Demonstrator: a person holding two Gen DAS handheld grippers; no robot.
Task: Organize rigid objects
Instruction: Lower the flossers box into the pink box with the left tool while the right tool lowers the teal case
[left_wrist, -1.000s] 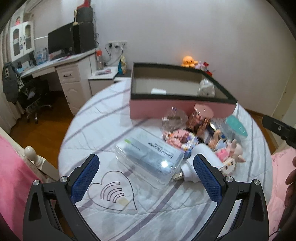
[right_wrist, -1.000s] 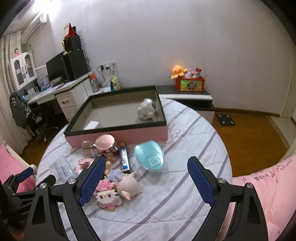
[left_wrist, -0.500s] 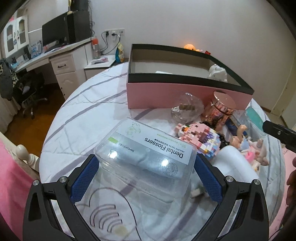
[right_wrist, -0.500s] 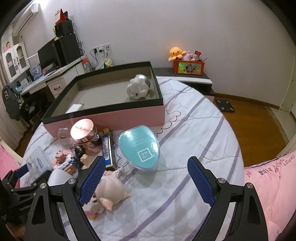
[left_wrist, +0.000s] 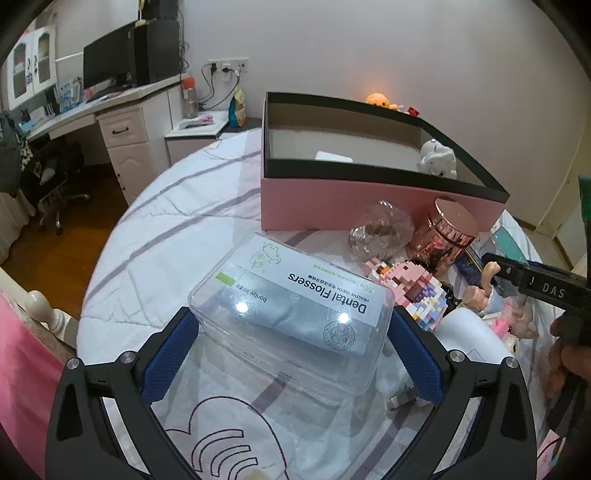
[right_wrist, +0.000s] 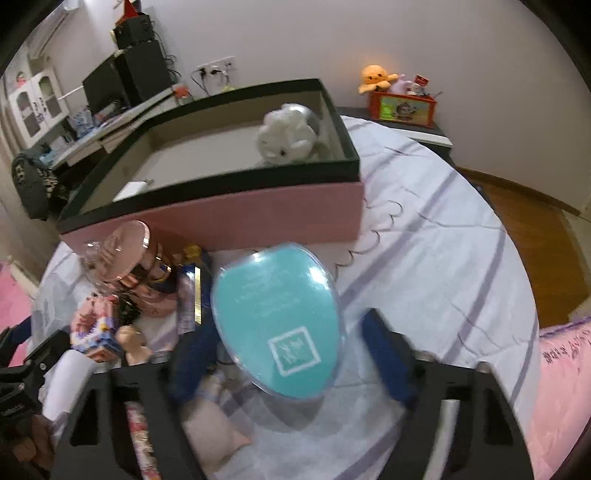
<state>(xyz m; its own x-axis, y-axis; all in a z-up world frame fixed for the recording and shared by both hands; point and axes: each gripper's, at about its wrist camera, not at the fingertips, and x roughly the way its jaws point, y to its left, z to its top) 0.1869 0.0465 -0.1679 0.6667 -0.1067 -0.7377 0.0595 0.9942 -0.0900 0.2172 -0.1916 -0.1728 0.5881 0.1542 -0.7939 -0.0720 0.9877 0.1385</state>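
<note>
**Ana:** Tool on the left (left_wrist: 290, 350) first: its blue pads (left_wrist: 168, 354) stand spread wide, one at each end of the clear dental flosser box (left_wrist: 291, 306). Whether they already touch the plastic cannot be told; nothing is clamped, so it reads as released.

**Ben:** And the flosser box itself?

**Ana:** It sits on the striped round worktop (left_wrist: 166, 229), well in front of the pink box with the black rim (left_wrist: 369, 195). To its right lies the rest of the pile: a crumpled clear wrapper (left_wrist: 380, 230), a rose-gold jar (left_wrist: 448, 234), a pink block figure (left_wrist: 413, 282) and small dolls, none of them sorted.

**Ben:** The right tool (right_wrist: 291, 354)?

**Ana:** Its picture is blurred. The fingers flank a teal oval case with a clear shell (right_wrist: 280, 321), just in front of the pink box's wall (right_wrist: 258, 218). The left finger seems near the case's edge and the right one stands apart from it, so this tool too looks unclenched and has not gripped anything.

**Ben:** How far along is the sorting?

**Ana:** Early, judging by the layout. Inside the pink box only a white plush toy (right_wrist: 288, 138) and a small white item (right_wrist: 129, 192) show. Most of the rigid things are outside it, and both tools appear poised for a first grip
</note>
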